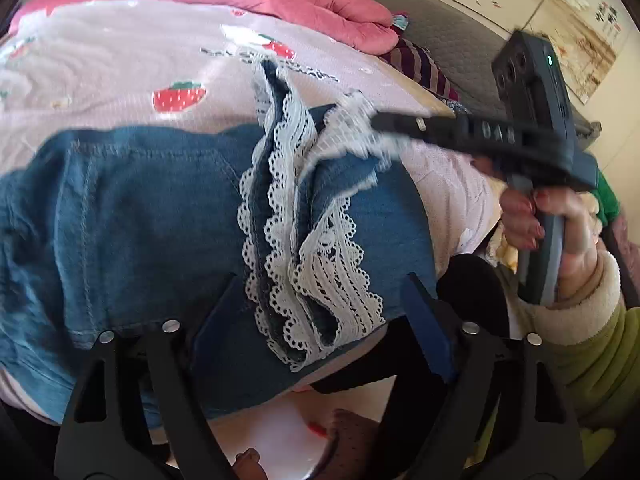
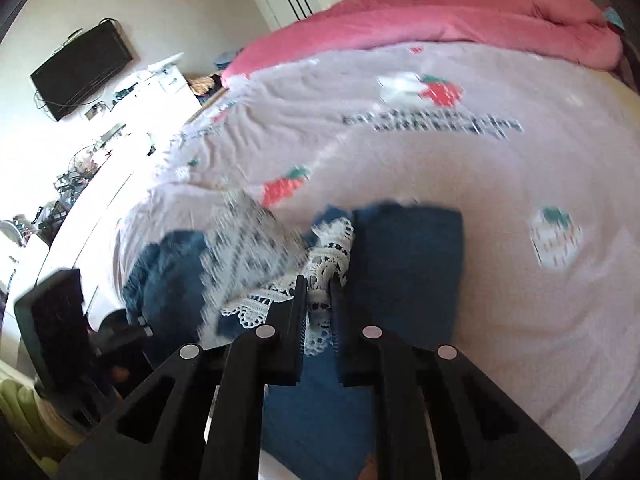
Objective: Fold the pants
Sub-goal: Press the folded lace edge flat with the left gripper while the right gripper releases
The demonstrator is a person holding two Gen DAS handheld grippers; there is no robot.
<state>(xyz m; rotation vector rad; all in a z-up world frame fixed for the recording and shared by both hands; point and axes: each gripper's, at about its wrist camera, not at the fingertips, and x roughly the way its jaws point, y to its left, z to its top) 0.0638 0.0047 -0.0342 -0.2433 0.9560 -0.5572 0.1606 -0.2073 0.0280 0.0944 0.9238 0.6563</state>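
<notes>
Now right tongs pressed together, pinching the white lace hem of the denim pants. Left tongs spread wide over the pants' lace cuffs, gripping nothing, pads clear of the cloth. Pants lying on the strawberry-print sheet, near the bed edge, bunched with the legs brought together but not flat. Probably mid-fold: one fold roughly made, hem lifted, smoothing and the final fold left. Pink quilt behind, well apart. No containers in view, nothing to report there.
</notes>
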